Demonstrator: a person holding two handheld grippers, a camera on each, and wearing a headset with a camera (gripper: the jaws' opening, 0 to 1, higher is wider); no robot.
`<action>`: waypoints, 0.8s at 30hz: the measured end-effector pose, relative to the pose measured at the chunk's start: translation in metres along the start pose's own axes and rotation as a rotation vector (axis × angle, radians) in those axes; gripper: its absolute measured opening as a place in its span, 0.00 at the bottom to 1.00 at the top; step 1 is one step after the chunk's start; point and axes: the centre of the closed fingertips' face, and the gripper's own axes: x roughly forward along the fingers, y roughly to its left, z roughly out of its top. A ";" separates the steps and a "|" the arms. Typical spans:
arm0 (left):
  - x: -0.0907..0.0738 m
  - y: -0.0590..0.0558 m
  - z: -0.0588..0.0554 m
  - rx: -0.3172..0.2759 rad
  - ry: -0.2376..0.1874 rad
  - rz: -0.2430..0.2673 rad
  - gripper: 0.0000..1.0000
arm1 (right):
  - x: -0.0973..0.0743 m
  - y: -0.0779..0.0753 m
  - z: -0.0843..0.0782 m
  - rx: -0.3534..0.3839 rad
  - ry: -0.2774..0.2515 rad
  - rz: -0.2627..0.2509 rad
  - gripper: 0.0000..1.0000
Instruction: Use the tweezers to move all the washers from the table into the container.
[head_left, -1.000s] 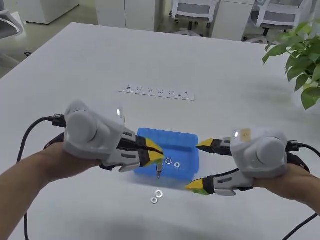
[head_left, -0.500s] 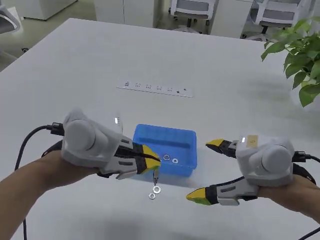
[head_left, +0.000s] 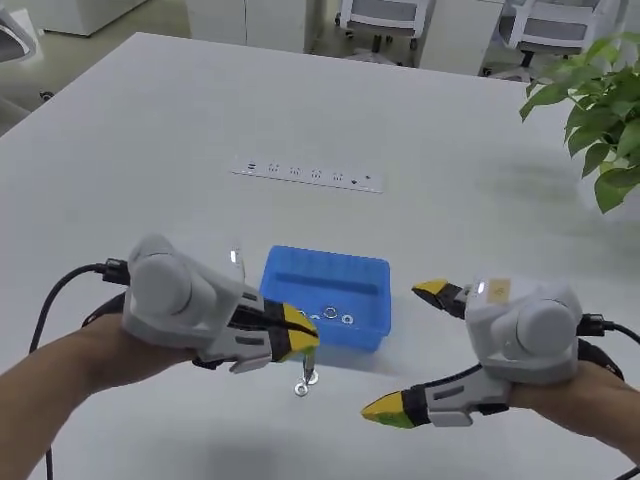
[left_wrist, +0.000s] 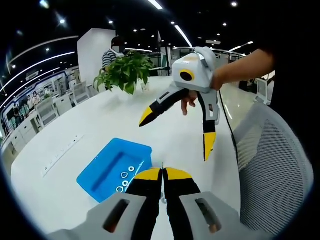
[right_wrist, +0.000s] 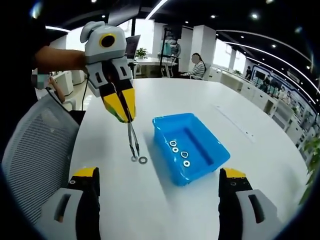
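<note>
Two loose washers (right_wrist: 143, 160) lie side by side on the white table (head_left: 150, 120), just off the near wall of the blue container (head_left: 325, 262) at its 6 o'clock, while four stored washers (right_wrist: 184, 154) rest on its floor. The tweezers (right_wrist: 132, 137) point down with their tips at one loose washer; whether they pinch it cannot be told. The left gripper (head_left: 305, 335) has its jaws pressed together on the tweezers' upper end. The right gripper (head_left: 392, 350) hangs at the container's 4 o'clock, jaws spread wide and holding nothing, apart from the rim. Bare tabletop surrounds the work – a power strip (head_left: 308, 175) lies well apart at 12 o'clock, and a plant (head_left: 600, 110) stands at 2 o'clock.
</note>
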 end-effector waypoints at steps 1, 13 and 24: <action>0.000 0.000 -0.001 -0.002 0.001 -0.001 0.05 | 0.001 0.001 -0.001 0.001 0.003 0.001 1.00; 0.001 -0.003 -0.006 -0.011 0.011 -0.008 0.05 | 0.006 0.007 -0.003 0.008 0.014 0.017 1.00; -0.001 -0.004 -0.004 -0.014 0.005 -0.009 0.05 | 0.008 0.010 -0.004 0.007 0.019 0.027 1.00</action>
